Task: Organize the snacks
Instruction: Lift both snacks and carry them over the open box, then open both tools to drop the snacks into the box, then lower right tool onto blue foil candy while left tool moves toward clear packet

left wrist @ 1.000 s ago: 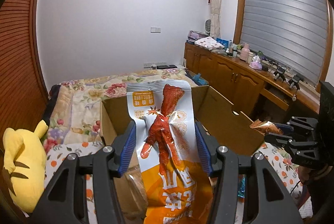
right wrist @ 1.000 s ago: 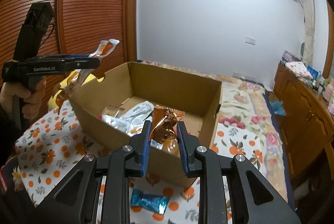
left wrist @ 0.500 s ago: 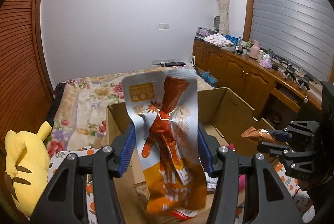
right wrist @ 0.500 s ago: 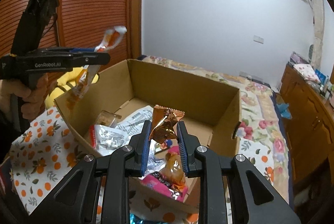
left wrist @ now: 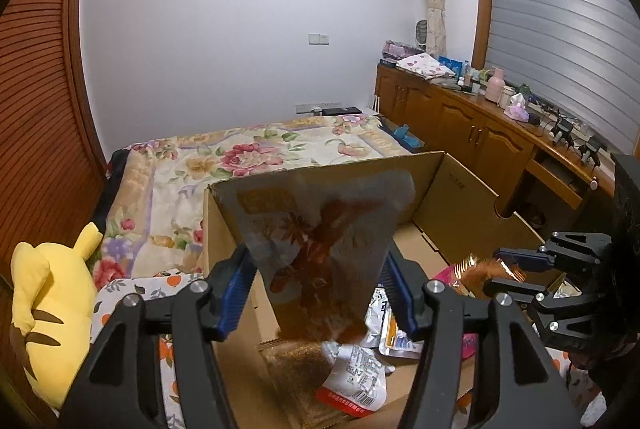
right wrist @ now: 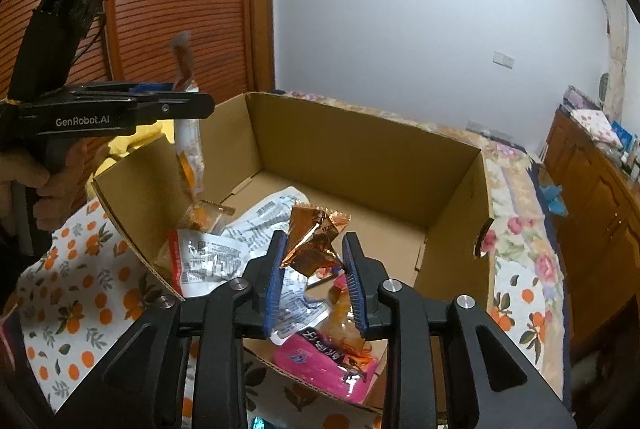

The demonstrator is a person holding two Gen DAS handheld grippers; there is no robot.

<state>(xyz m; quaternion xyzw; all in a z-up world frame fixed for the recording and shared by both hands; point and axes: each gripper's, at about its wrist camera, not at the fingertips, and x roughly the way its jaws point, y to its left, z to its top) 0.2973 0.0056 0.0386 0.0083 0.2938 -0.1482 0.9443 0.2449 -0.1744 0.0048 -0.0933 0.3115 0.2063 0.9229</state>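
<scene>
Open cardboard box on the bed, snack packs inside, your left gripper above its near-left corner, jaws spread, motion-blurred orange packet between them, your right gripper above its near edge, pinching copper foil wrapper.

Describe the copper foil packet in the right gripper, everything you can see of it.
The copper packet is a small, crinkled, shiny foil wrapper in orange-brown, with serrated sealed edges and a small dark label patch. It sits tilted between the fingers of the right gripper, whose blue pads stand close at its lower sides; its top pokes out above them. It hangs above the open cardboard box, over the white and pink packets lying inside. From the left wrist it shows as a glinting crumple.
</scene>
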